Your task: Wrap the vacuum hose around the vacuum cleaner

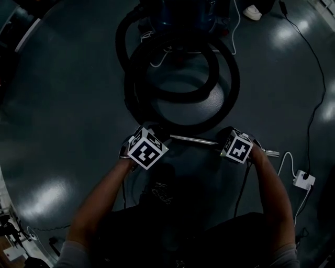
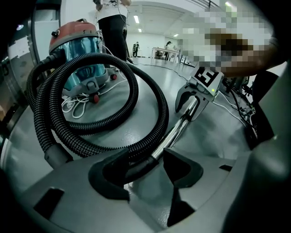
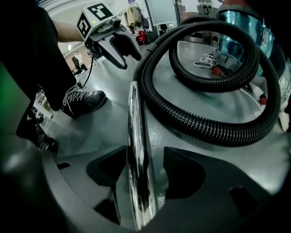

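The vacuum cleaner (image 1: pixel 183 15), with its red top and blue body (image 2: pixel 79 50), stands on the floor ahead. Its black ribbed hose (image 1: pixel 230 84) lies in loops in front of it. The hose ends in a black cuff (image 2: pixel 136 161) joined to a chrome wand (image 1: pixel 193 139) lying across the floor. My left gripper (image 1: pixel 149 137) points down over the cuff. Its jaws stand apart with the cuff between them (image 2: pixel 146 157). My right gripper (image 1: pixel 230 137) straddles the wand further along, open, with a gap beside the tube (image 3: pixel 145 154).
A white cord with a plug block (image 1: pixel 303 180) and a thin black cable (image 1: pixel 314 104) lie on the floor at the right. More white cord is bunched at the vacuum's base (image 2: pixel 75 107). A person stands behind the vacuum (image 2: pixel 113 32), and a shoe (image 3: pixel 84 100) is close by.
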The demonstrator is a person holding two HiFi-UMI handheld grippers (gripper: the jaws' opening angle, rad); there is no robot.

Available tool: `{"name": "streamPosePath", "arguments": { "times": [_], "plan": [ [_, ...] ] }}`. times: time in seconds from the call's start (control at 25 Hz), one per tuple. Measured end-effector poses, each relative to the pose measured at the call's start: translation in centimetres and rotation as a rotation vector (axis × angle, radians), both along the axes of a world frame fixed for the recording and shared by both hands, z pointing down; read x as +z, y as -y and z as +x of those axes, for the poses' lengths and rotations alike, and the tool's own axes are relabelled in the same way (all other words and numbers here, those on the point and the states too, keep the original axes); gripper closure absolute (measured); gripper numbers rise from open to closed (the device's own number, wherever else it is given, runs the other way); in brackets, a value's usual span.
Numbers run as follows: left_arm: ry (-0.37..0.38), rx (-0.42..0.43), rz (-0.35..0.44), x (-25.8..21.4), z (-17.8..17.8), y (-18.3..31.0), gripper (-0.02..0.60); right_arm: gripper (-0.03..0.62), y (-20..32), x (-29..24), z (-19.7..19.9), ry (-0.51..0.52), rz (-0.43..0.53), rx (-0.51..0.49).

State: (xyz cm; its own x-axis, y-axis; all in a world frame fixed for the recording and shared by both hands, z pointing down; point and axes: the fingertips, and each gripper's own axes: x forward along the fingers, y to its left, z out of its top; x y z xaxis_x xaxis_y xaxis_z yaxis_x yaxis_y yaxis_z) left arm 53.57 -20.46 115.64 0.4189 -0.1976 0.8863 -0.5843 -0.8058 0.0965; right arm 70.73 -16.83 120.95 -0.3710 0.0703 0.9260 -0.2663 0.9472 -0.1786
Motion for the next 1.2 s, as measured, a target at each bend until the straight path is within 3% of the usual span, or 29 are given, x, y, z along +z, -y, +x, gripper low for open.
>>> {"name": "streamPosePath", "arguments": {
  "times": [0.12,0.24,0.36,0.48,0.52,0.72,0.84,1.04,1.2],
  "plan": [
    [0.016,-0.018,0.031,-0.3,-0.6,0.4,0.4,0.355,-0.2,-0.2,0.5,-0.019,-0.026,0.033],
    [0.014,-0.032,0.078,-1.2,-0.9,1.0,0.571,0.356,1.1,-2.0,-0.3,0.026,0.017,0.024],
    [-0.002,0.004,0.092,-2.1,-0.3,0.9,0.574,0.379,2.7,-4.2,-0.9,0.085,0.073,0.075],
    [-0.008,0.047,0.101,-3.3,0.3,1.0,0.574,0.57,4.5,-6.0,-0.7,0.113,0.175,0.159],
    [-0.015,0.061,0.101,-3.9,0.5,1.1,0.574,0.588,4.9,-6.7,-0.8,0.12,0.2,0.184],
    [-0.044,0.106,0.105,-8.3,1.9,2.4,0.574,0.589,5.1,-11.4,-0.6,0.139,0.256,0.202],
    [-0.098,0.152,0.102,-12.1,3.9,2.0,0.574,0.589,3.7,-14.7,-0.1,0.162,0.266,0.208],
    [-0.122,0.306,0.053,-18.9,7.3,-1.9,0.574,0.589,-1.3,-21.0,0.6,0.198,0.231,0.304],
    [-0.138,0.365,0.014,-24.7,9.5,-4.1,0.574,0.588,-3.3,-27.9,1.2,0.261,0.254,0.409]
  ]
}}
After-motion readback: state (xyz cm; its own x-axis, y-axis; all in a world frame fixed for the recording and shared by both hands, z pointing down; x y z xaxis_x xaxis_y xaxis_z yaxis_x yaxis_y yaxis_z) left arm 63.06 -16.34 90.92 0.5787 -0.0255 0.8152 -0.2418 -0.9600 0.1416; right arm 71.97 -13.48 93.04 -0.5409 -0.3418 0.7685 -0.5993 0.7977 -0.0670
